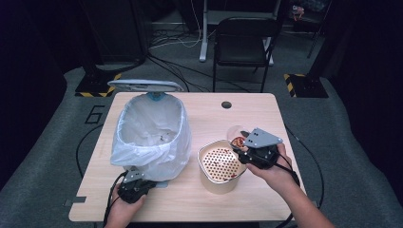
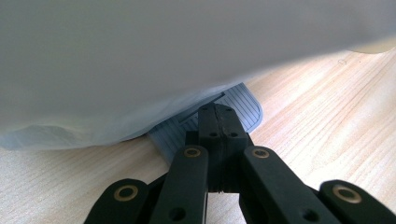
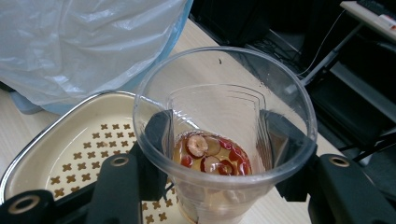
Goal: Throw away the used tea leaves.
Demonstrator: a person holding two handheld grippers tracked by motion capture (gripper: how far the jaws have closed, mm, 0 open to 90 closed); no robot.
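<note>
The right gripper view shows red fruit slices (image 3: 212, 156) in liquid inside the clear cup (image 3: 224, 135); in the high view they are hard to make out. The right gripper (image 3: 215, 154) is clamped on this cup, beside the perforated cream basin (image 1: 221, 165). The left gripper (image 2: 217, 122) has its jaws together, touching the grey pedal (image 2: 243, 106) under the bag-lined bin (image 1: 151, 133) on the bench (image 1: 228, 118).

Light wood table (image 1: 204, 199), round grommet hole (image 1: 226, 104) near its far edge. Black folding chair (image 1: 243, 42) behind the table on grey carpet. Black cables (image 1: 166, 66) trail across the floor; yellow-black striped stand bases (image 1: 304, 84) either side.
</note>
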